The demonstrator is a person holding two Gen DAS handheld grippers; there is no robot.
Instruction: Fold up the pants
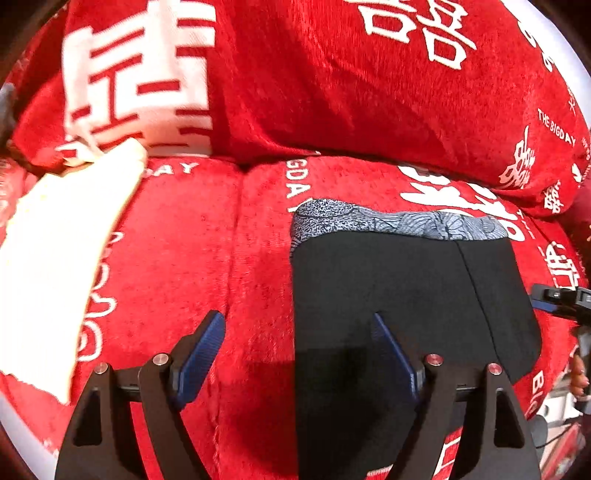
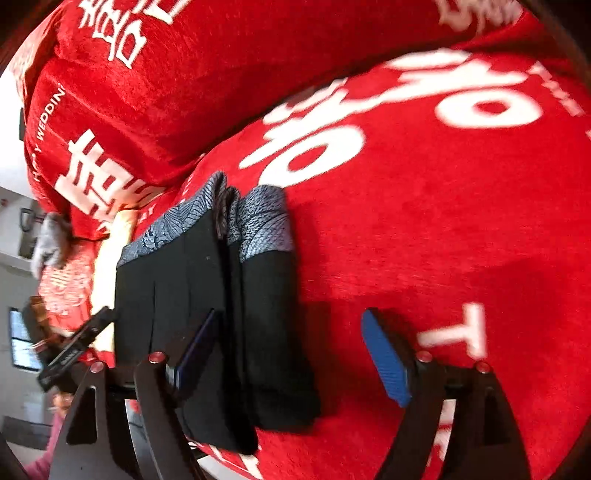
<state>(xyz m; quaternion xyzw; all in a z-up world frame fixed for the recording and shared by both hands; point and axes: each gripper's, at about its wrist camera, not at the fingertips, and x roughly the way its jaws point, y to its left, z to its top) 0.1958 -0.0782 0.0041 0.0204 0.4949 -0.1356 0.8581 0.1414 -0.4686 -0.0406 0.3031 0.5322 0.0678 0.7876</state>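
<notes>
Folded black pants [image 1: 402, 291] lie on a red sofa cover [image 1: 177, 258]; left claw [image 1: 299, 354] and right claw [image 2: 291, 350] both gape wide, holding nothing.

Both fisheye views are bright and saturated, bowing strongly toward dark vignetted corners. The white lettering smears with motion blur in the right wrist view. Soft shadows pool beneath each gripper; the black fabric loses detail.

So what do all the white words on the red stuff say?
"THE BIGDAY" on the red back cushion.
"BIGDAY", partly hidden, on the red seat cover, just behind the folded pants.
"Y WEDDIN", cut off at both ends, on the back cushion in the right wrist view.
Big white Chinese wedding signs: I can't spell them out.
Other small print is too blurred.
</notes>
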